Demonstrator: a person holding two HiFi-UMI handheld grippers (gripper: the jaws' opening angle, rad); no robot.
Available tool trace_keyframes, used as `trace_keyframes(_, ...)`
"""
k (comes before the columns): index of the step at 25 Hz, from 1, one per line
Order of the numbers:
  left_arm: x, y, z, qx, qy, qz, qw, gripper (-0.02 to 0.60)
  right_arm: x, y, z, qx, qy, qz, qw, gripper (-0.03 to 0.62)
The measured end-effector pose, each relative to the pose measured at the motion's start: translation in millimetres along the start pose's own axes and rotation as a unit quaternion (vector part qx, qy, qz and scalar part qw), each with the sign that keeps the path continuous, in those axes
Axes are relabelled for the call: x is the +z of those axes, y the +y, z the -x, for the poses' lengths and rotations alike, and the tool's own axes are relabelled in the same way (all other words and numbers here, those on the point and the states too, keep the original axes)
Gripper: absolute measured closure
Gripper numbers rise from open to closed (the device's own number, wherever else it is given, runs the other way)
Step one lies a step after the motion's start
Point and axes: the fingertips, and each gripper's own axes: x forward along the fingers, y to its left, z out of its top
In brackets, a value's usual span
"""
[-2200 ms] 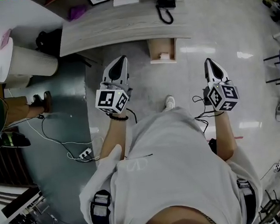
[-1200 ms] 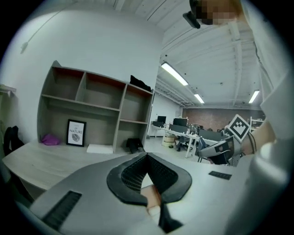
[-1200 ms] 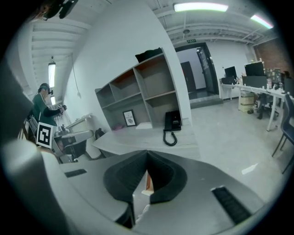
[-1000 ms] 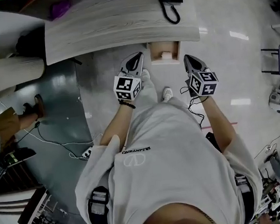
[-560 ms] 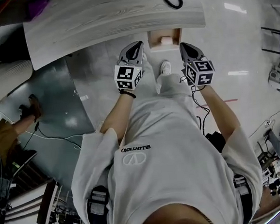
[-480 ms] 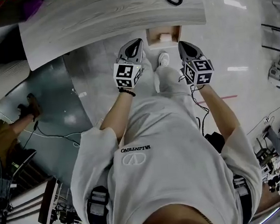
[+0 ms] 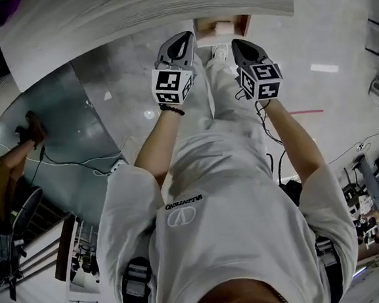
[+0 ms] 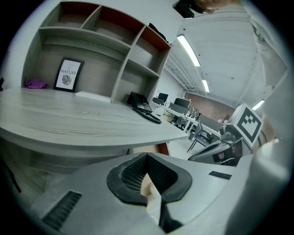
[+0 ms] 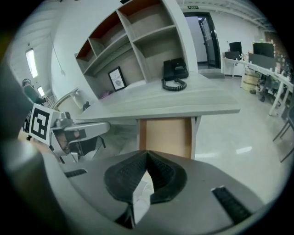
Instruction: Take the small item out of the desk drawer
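Pale wood-grain desk (image 7: 131, 14) overhangs its open drawer (image 7: 244, 24), where a small whitish item (image 7: 221, 27) seems to lie. Left gripper (image 7: 181, 41) and right gripper (image 7: 239, 45), jaws pressed together and empty, point toward it, apparently poised to reach in. Telephone (image 9: 174, 71) and shelves (image 9: 138, 41) stand above, clear of the approach.

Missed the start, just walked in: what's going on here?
A person stands at a grey desk with a hand-held gripper in each hand. The left hand-held gripper and the right hand-held gripper are both shut and empty, side by side, pointing toward the open drawer under the desk's edge. Neither touches the drawer, so nothing has been taken out of it yet.
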Motion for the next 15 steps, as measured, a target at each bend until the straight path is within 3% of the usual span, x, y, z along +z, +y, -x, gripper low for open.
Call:
trace_keyframes(4, -21, -8, -20, 0.004, 0.008, 0.01, 0.9999, 0.583, -18, -19, -21, 0.008, 0.013, -0.014, 1.0, 0.591)
trace_keyframes(6, -31, -8, -29, 0.004, 0.01, 0.018, 0.9998, 0.583, -25, -26, -35, 0.015, 0.017, -0.023, 0.999, 0.523)
trace_keyframes(8, -41, -6, -36, 0.006, 0.011, 0.023, 0.9997, 0.583, -31, -30, -47, 0.016, 0.022, -0.027, 0.999, 0.506)
trace_keyframes(9, -45, -5, -39, 0.006, 0.012, 0.025, 0.9996, 0.583, -34, -33, -52, 0.016, 0.025, -0.027, 0.999, 0.441)
trace_keyframes(15, -64, 2, -54, 0.016, 0.011, 0.042, 0.9989, 0.583, -53, -53, -75, 0.0, 0.039, -0.049, 0.998, 0.379)
